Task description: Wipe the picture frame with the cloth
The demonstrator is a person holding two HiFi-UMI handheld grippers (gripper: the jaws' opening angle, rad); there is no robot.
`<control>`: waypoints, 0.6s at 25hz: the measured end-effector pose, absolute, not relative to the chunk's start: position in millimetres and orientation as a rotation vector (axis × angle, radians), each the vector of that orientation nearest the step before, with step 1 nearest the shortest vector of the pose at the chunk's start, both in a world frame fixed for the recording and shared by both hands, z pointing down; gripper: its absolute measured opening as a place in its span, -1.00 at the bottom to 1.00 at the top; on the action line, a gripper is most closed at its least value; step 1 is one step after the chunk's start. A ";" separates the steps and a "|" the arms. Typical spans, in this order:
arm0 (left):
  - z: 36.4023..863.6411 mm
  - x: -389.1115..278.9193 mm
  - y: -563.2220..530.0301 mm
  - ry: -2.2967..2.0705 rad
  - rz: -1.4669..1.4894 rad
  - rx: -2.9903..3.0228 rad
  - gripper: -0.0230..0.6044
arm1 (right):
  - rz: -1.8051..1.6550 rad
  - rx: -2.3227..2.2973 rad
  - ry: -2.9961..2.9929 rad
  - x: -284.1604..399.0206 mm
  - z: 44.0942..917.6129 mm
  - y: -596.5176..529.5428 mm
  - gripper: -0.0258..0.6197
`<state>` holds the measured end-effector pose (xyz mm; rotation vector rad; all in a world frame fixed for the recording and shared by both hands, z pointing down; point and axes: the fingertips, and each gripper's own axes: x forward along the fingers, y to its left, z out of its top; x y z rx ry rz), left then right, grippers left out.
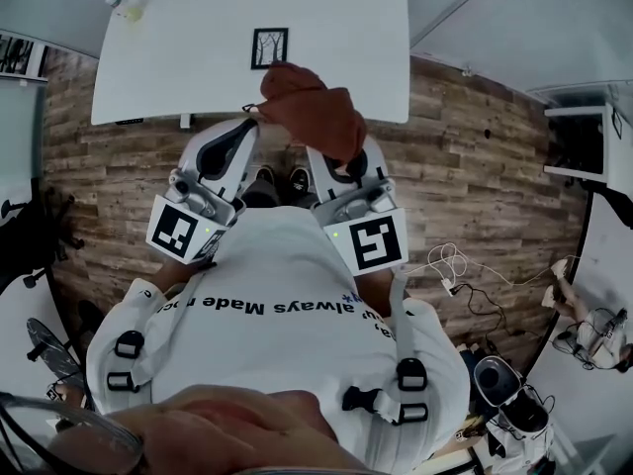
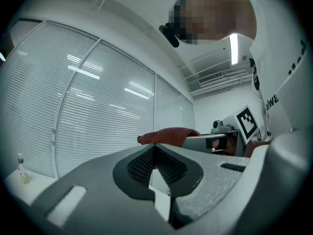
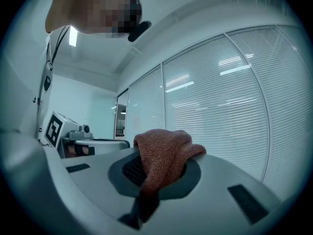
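A small black picture frame (image 1: 269, 47) with a tree drawing sits on the white table (image 1: 198, 57), near its front edge. A rust-red knitted cloth (image 1: 309, 107) hangs bunched from my right gripper (image 1: 333, 156), which is shut on it; the cloth (image 3: 161, 155) drapes over the jaws and hides the tips. My left gripper (image 1: 248, 117) is held level beside it, shut with nothing between its jaws (image 2: 155, 147). Both grippers are close to the person's chest, short of the table and apart from the frame. The left gripper view shows the cloth (image 2: 168, 133) from the side.
A small bottle (image 1: 129, 8) stands at the table's far left corner. Wood-plank floor (image 1: 475, 137) lies below, with white cables (image 1: 450, 265) at the right. A white shelf unit (image 1: 579, 142) and other gear stand along the right side. Window blinds (image 3: 220, 106) fill the wall ahead.
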<state>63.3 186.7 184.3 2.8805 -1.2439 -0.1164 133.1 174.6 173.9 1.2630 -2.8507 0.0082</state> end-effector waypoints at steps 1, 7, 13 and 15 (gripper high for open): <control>185.5 63.8 183.5 -1.249 -0.112 2.878 -0.92 | 0.011 1.256 -2.852 133.5 175.3 171.1 -0.86; 189.2 56.6 162.3 -1.278 -0.103 2.859 -0.92 | 0.027 1.221 -2.862 125.3 179.9 148.9 -0.86; 192.0 43.2 130.2 -1.297 -0.103 2.854 -0.92 | 0.026 1.197 -2.861 111.0 182.3 117.4 -0.86; 193.2 38.9 117.9 -1.296 -0.100 2.851 -0.92 | 0.025 1.193 -2.861 105.9 182.4 105.0 -0.86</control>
